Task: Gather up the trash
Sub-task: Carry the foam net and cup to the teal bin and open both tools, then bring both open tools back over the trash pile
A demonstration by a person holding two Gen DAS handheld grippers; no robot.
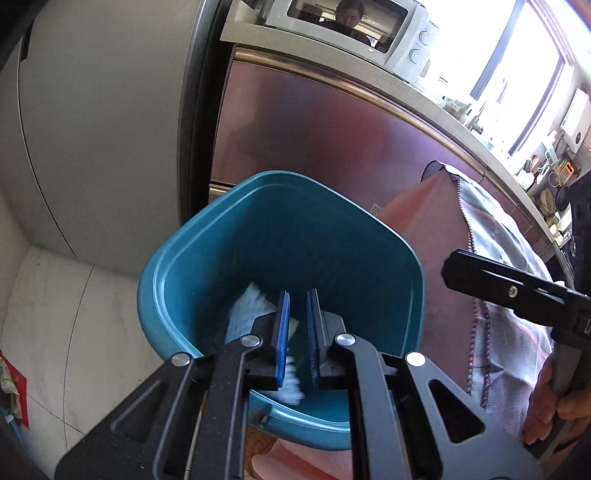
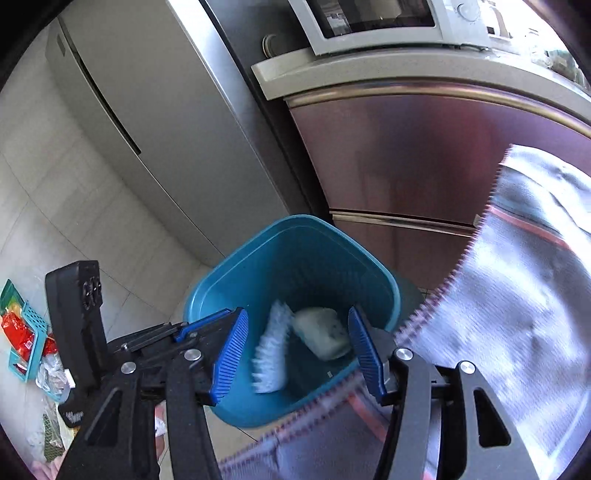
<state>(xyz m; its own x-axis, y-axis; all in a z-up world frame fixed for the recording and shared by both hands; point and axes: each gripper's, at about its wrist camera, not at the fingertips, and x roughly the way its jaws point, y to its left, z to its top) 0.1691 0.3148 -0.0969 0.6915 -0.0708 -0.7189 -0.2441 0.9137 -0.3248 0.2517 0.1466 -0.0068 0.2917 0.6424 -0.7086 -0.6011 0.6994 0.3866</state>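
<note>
A teal plastic bin [image 1: 332, 236] stands on the floor by the cabinet; it also shows in the right wrist view [image 2: 295, 236]. A white crumpled tissue [image 2: 271, 350] and a pale wrapped packet [image 2: 323, 332] lie inside it. My left gripper [image 1: 297, 299] hovers over the bin mouth, jaws slightly apart with nothing between them; the blurred white tissue [image 1: 251, 306] shows beside and below its fingers. My right gripper [image 2: 297, 325] is open wide over the bin and empty. Its black body [image 1: 517, 291] shows at the right of the left wrist view.
A silver fridge [image 2: 155, 122] stands left of a reddish steel cabinet [image 2: 424, 155] with a microwave [image 1: 343, 26] on top. A grey fringed cloth [image 2: 517, 314] hangs at the right. A small teal basket [image 2: 26, 332] with wrappers sits on the tiled floor at the left.
</note>
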